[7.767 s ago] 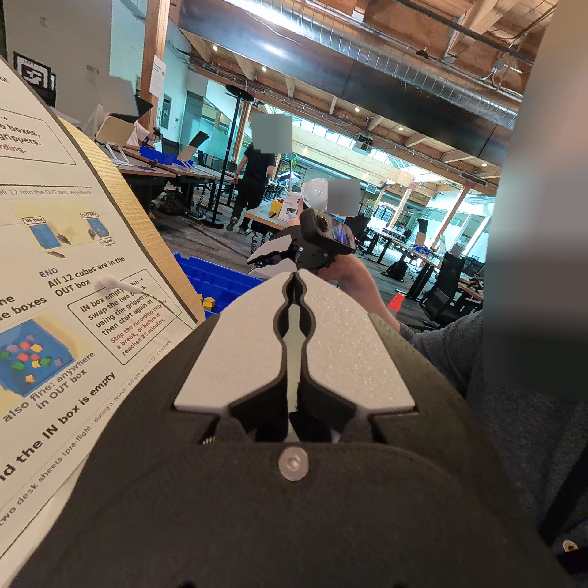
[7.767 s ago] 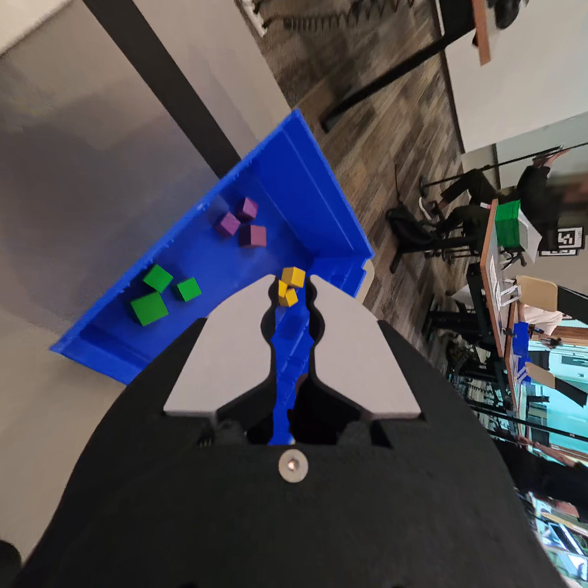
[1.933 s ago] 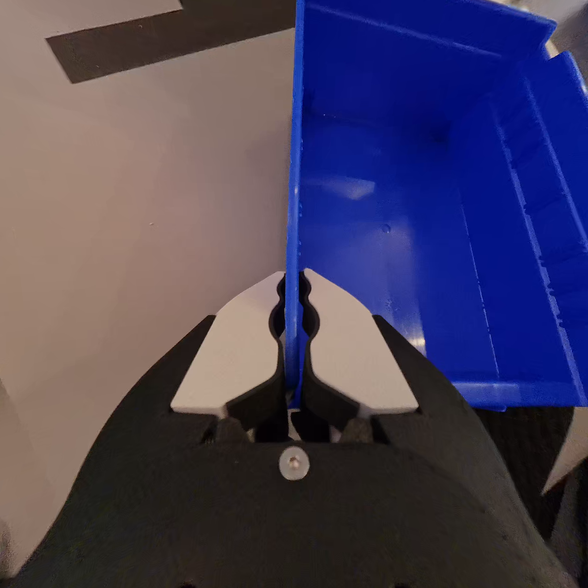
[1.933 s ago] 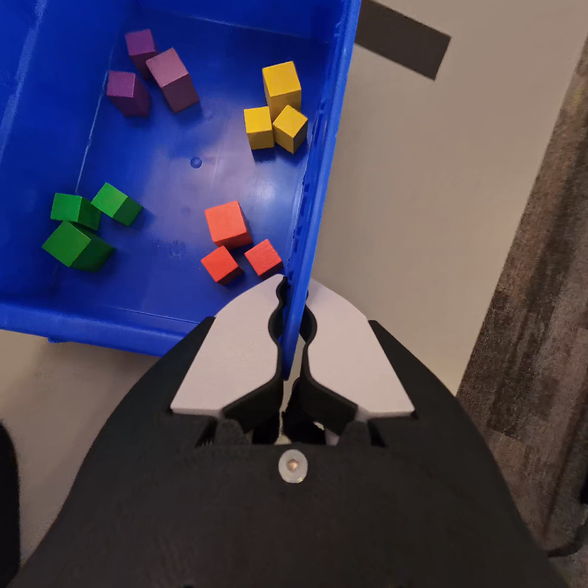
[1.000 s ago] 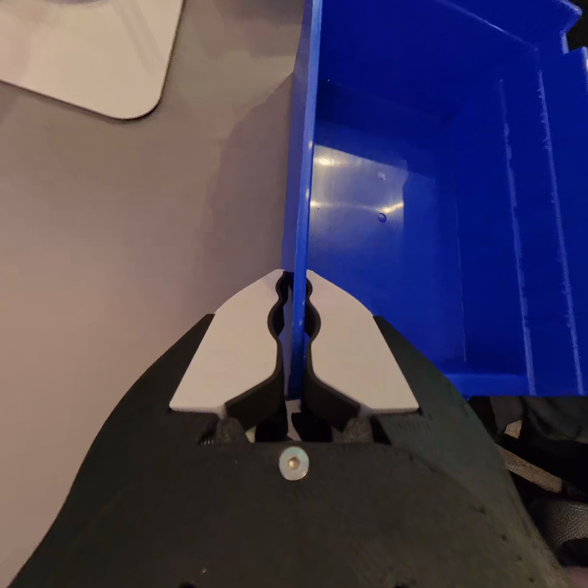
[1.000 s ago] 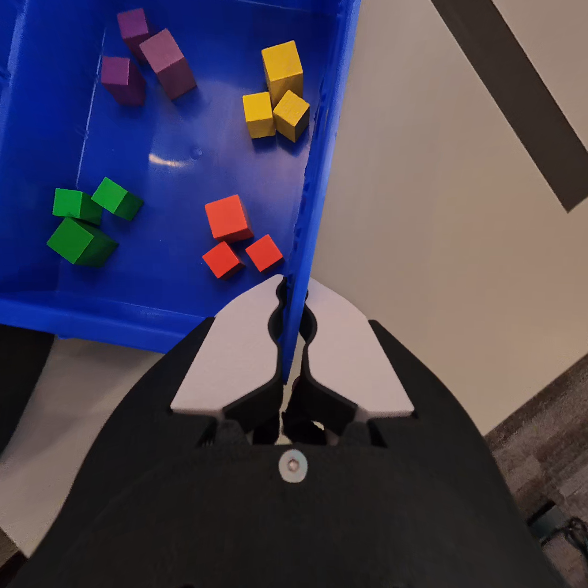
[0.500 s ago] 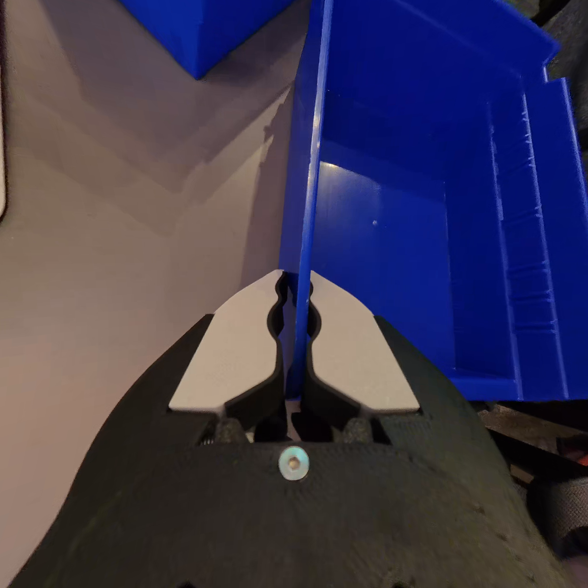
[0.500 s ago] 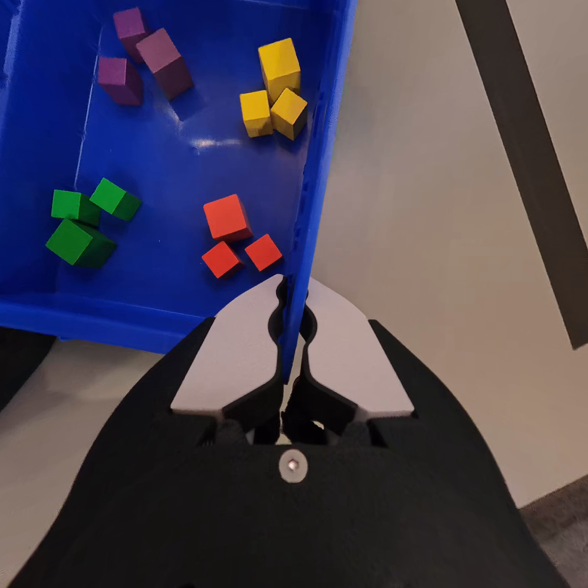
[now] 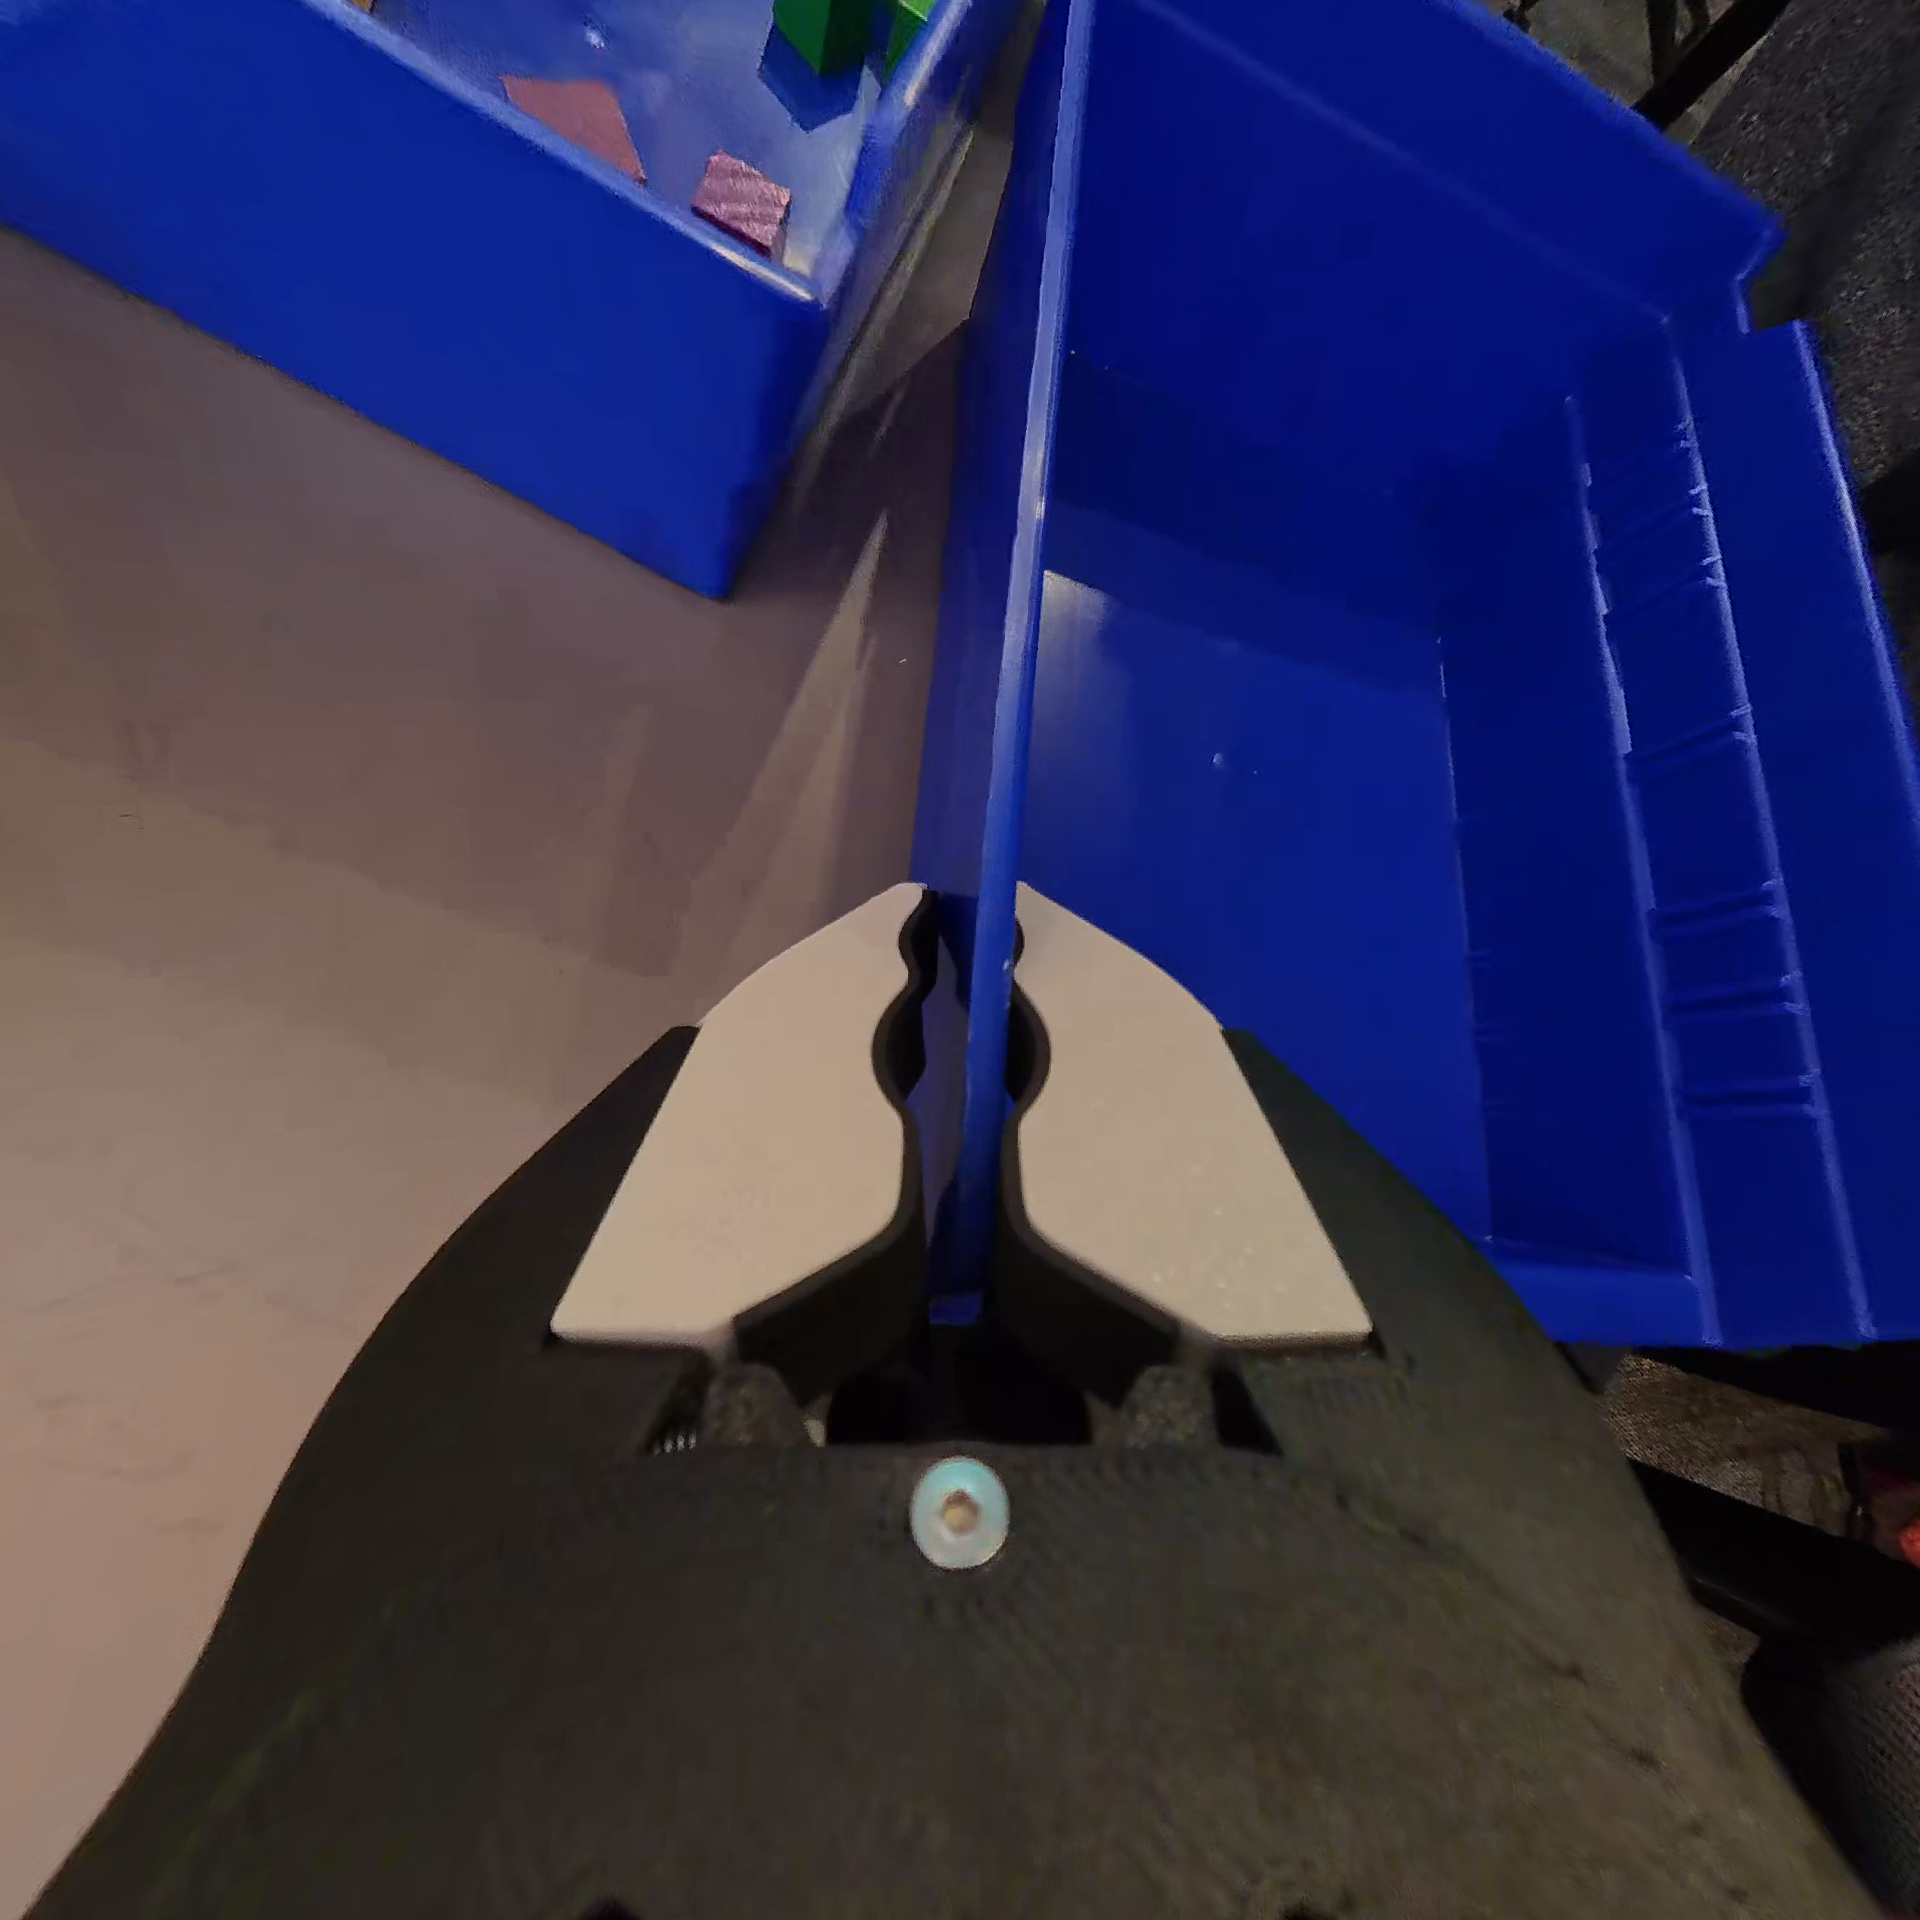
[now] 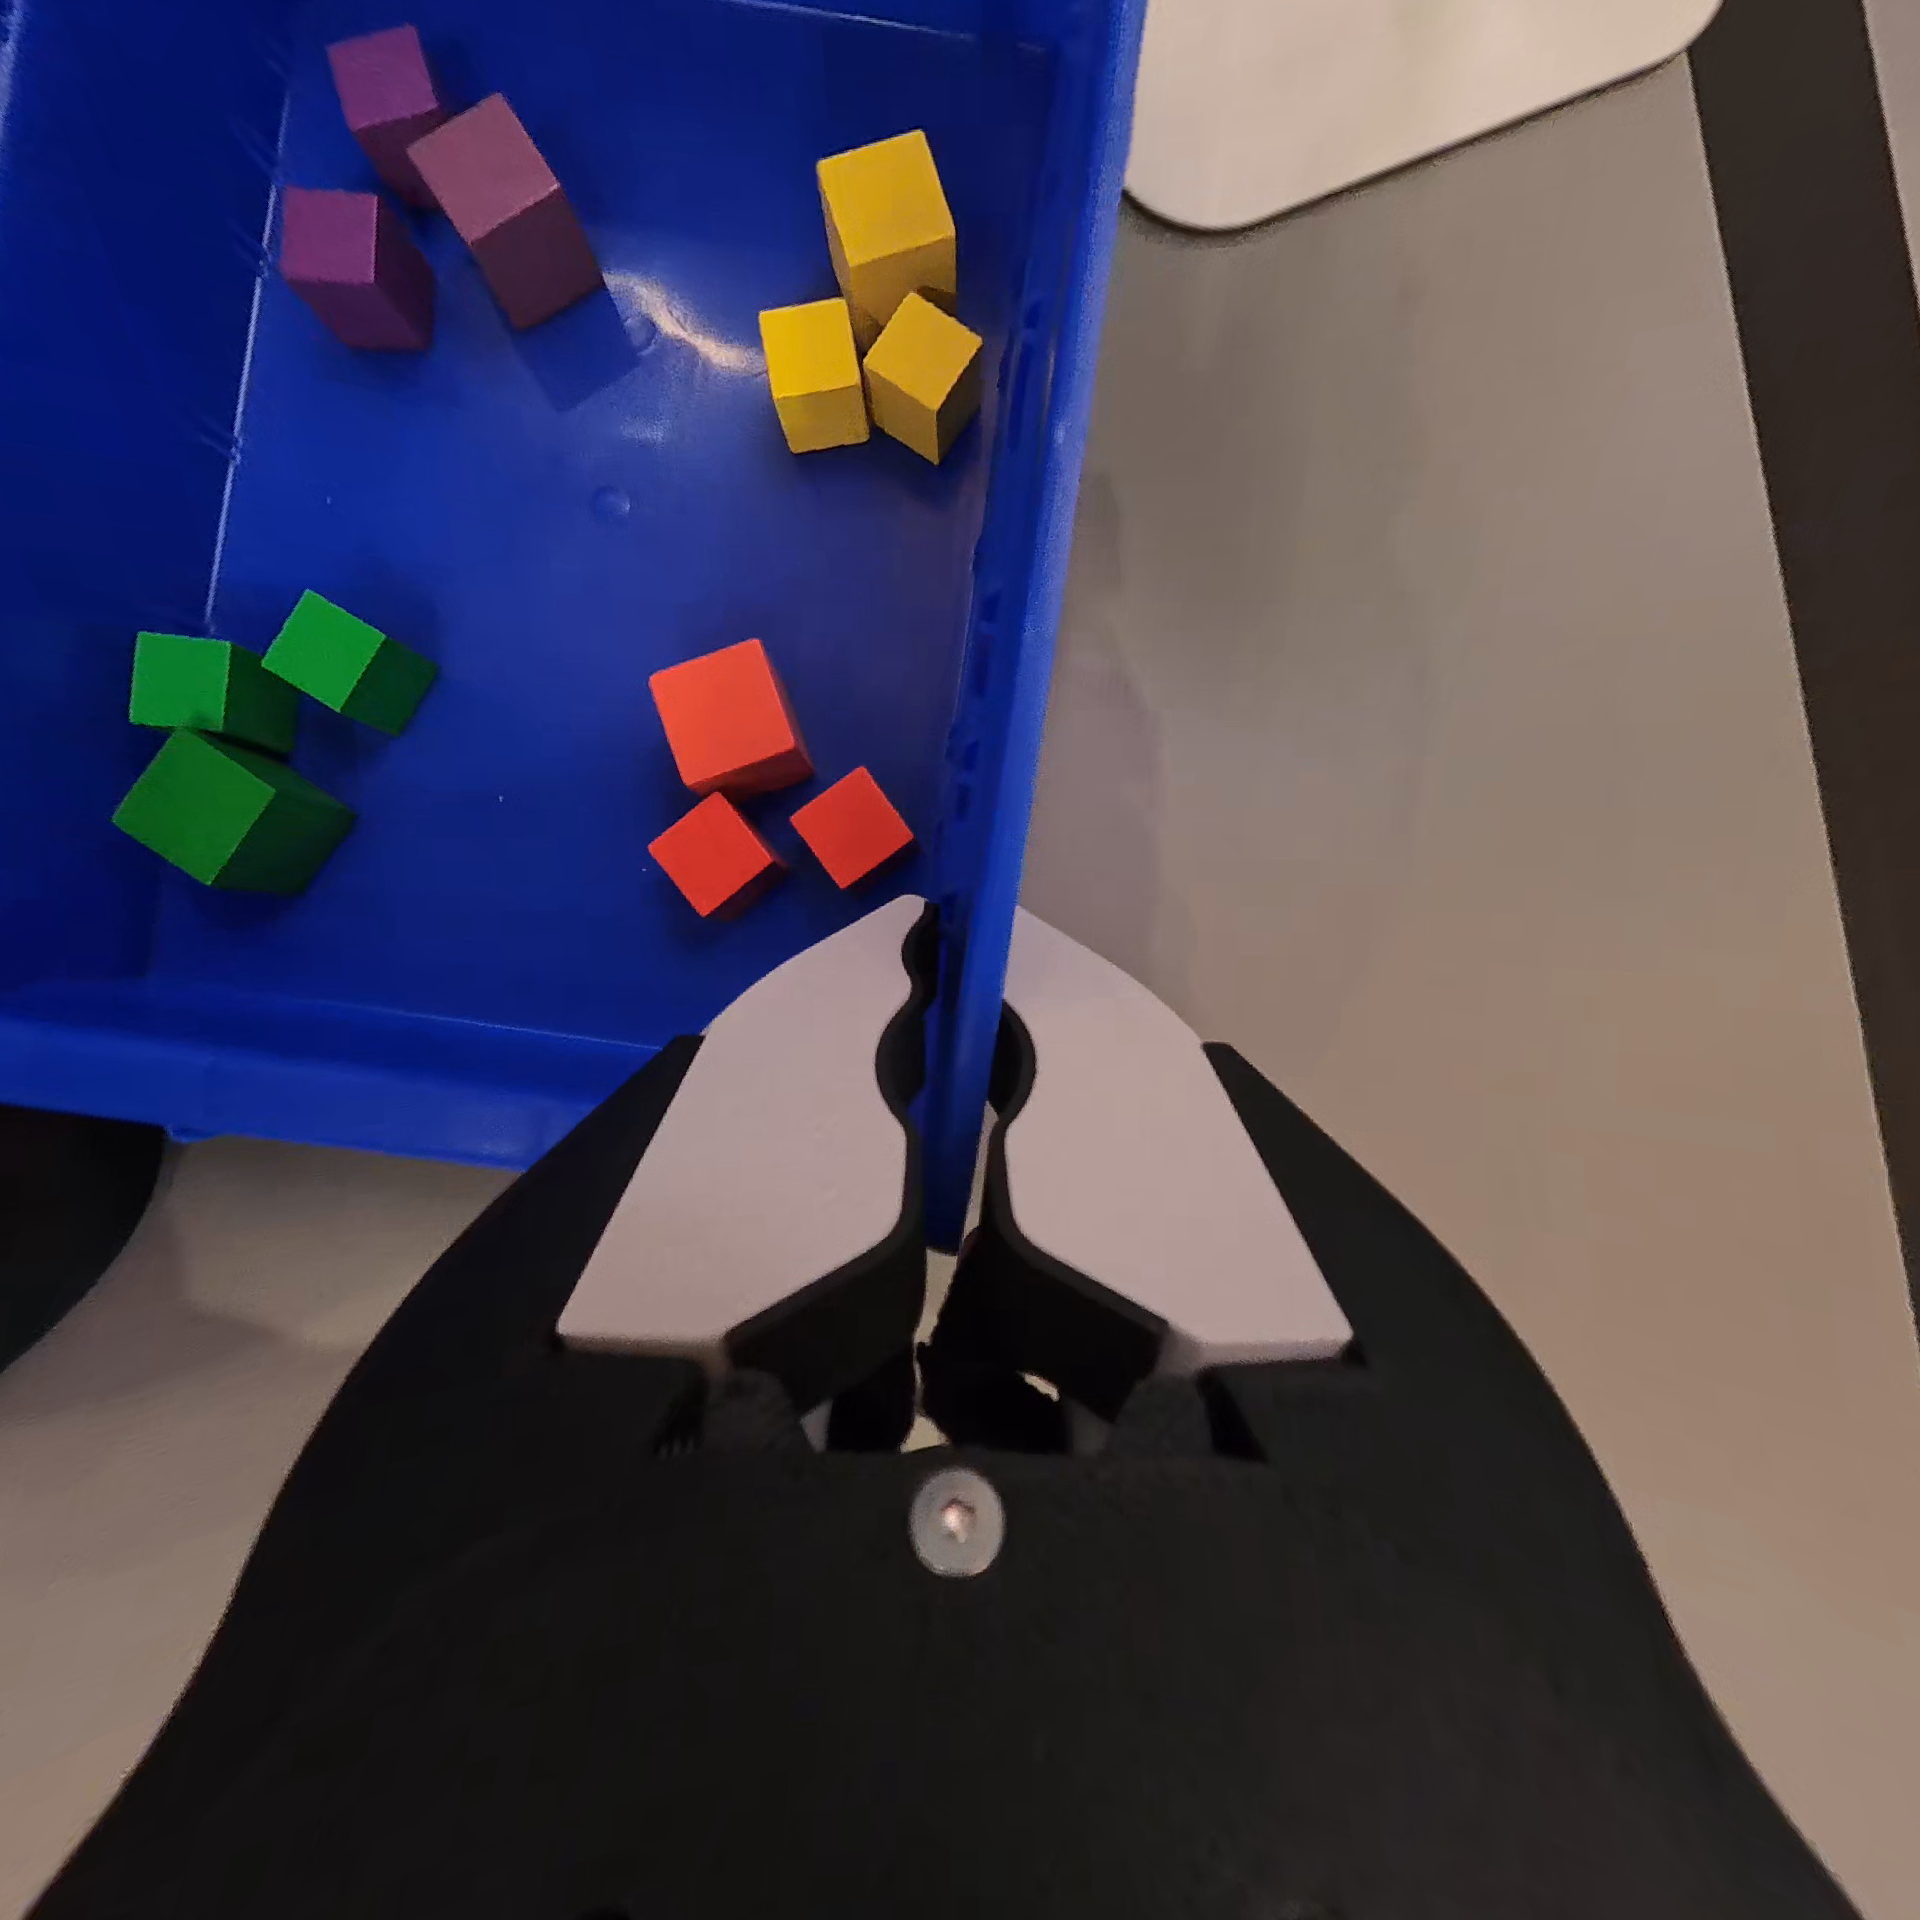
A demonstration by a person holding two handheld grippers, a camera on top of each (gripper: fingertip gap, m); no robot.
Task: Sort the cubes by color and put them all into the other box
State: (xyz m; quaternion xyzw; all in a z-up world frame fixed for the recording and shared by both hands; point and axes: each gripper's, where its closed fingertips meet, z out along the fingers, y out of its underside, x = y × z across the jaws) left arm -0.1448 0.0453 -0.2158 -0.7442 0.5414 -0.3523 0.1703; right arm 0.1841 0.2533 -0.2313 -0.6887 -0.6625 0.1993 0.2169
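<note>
**Both grippers clamped on bin walls, all cubes in one bin**

The left gripper (image 9: 971,914) is closed on the thin side wall of a blue bin with a bare floor (image 9: 1247,831); the wall runs straight up between its two pale fingers (image 9: 1122,1091), one inside the bin and one outside. Beyond it, toward the upper left of the left wrist view, the second blue bin (image 9: 416,260) stands near on the grey table (image 9: 312,831), with purple and green cubes showing over its rim.

The right gripper (image 10: 966,925) is clamped the same way on the right-hand wall of that second bin (image 10: 1039,520). Inside it the cubes lie in four colour clusters: three purple cubes (image 10: 488,197) at the far left, three yellow cubes (image 10: 883,301) at the far right against the gripped wall, three green cubes (image 10: 239,727) at the near left, and three red cubes (image 10: 758,769) at the near right, just ahead of the fingertips. A dark stripe (image 10: 1818,520) crosses the table to the right.
</note>
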